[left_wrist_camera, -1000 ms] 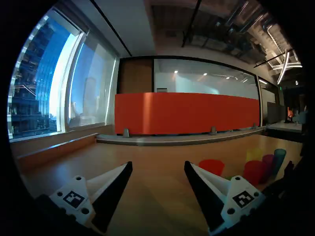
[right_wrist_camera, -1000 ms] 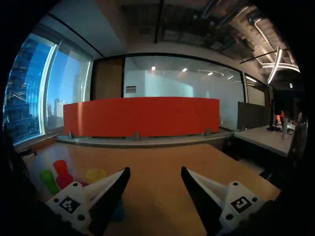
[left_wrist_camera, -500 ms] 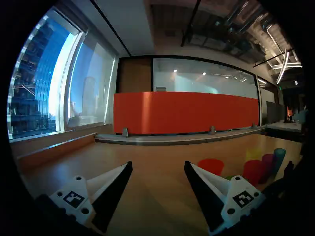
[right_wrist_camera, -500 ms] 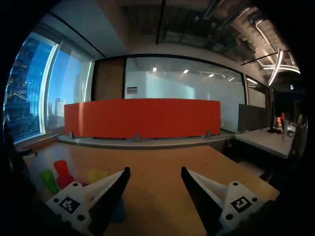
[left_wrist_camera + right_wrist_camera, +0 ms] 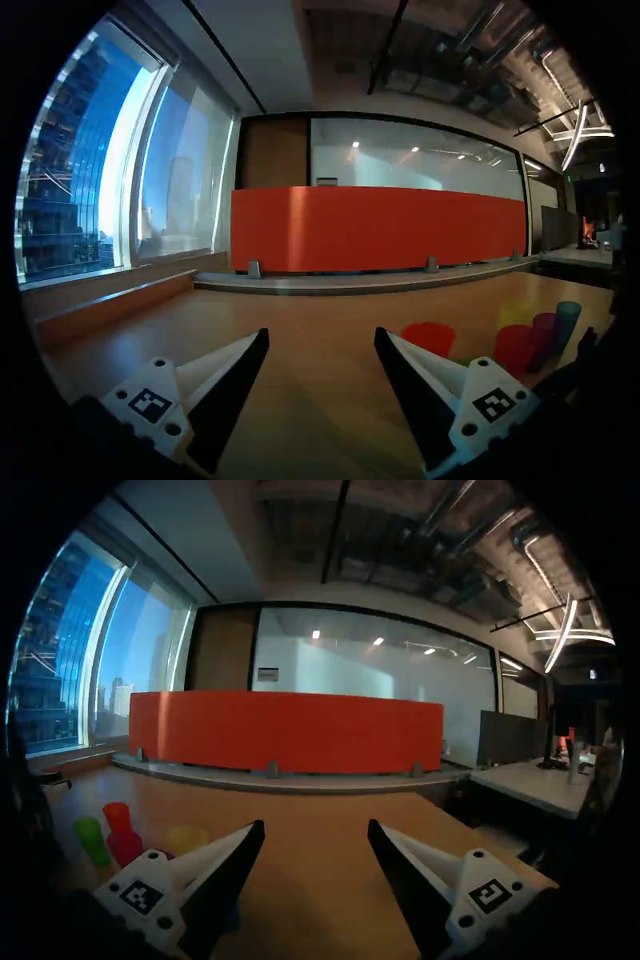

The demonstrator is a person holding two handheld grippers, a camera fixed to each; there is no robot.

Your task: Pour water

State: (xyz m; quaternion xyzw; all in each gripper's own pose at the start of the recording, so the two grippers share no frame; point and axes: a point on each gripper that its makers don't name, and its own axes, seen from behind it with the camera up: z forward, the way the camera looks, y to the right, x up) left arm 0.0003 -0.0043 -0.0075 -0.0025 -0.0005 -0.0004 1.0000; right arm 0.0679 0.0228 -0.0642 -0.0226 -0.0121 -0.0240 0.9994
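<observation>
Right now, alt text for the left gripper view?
The left gripper, fingers open and empty, points across a wooden table, with a cluster of coloured cups ahead to its right. An orange partition lines the far edge; tall windows stand at left.

Left gripper [image 5: 320,334]: 2 left fingers [image 5: 228,384], wedge-shaped, tapering to pointed tips. Inner faces black, outer shells pale grey-white. Each finger base widens into flat white plate carrying 1 square black-and-white left marker [image 5: 150,405]. Small round holes [image 5: 158,363] at plate corners.

Right gripper [image 5: 314,826]: same build. 2 right fingers [image 5: 408,880], black inside, white outside. 1 coded right marker [image 5: 489,895] per finger, round corner holes [image 5: 479,854] around it.

Dark housing behind both finger pairs, detail lost in shadow.
</observation>
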